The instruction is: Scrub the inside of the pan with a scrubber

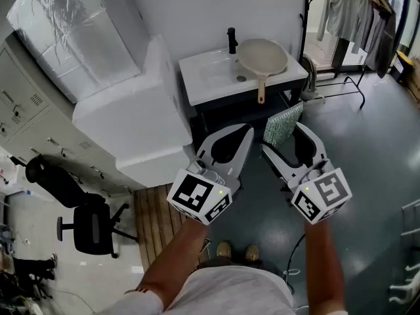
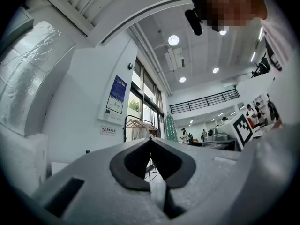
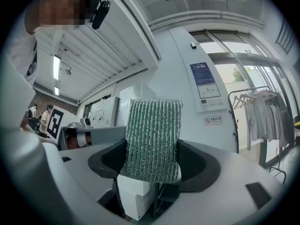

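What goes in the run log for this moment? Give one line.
phase: before scrubbing | left gripper: shut, empty | right gripper: shut on scrubber | pan: on sink, untouched

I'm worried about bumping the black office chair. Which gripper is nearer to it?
Left. The left gripper is to the right of the chair; the right gripper, gripping the scrubber, sits farther right.
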Motion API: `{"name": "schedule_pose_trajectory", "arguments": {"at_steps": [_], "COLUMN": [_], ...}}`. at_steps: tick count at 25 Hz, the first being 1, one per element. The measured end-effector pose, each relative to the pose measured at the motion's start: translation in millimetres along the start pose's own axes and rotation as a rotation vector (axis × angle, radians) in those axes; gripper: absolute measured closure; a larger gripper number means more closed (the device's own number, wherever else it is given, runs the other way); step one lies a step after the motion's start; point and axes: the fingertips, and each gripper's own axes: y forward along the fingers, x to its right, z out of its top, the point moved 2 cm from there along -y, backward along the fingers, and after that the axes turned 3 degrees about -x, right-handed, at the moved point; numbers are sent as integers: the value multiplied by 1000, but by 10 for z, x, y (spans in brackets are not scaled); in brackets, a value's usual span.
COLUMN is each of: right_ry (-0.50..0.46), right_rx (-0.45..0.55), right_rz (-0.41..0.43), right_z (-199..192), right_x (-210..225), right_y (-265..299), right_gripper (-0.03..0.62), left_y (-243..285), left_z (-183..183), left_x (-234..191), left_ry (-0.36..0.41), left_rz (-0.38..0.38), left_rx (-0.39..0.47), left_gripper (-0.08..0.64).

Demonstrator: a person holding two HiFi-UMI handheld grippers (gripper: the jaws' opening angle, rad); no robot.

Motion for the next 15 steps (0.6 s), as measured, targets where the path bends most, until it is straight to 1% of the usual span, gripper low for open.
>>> {"name": "schedule_pose_trajectory", "arguments": {"at_steps": [15], "right_ry": [15], "right_rx": [16], "right_rz": [6], "right_z": [37], "right_x": [130], "right_y": [3], "right_gripper": [249], "left_y": [90], "left_z": [-36], "left_x": [-29], "left_ry": [-3], "left_rz": [15], "left_rx": [-1], "left_gripper": [545]}}
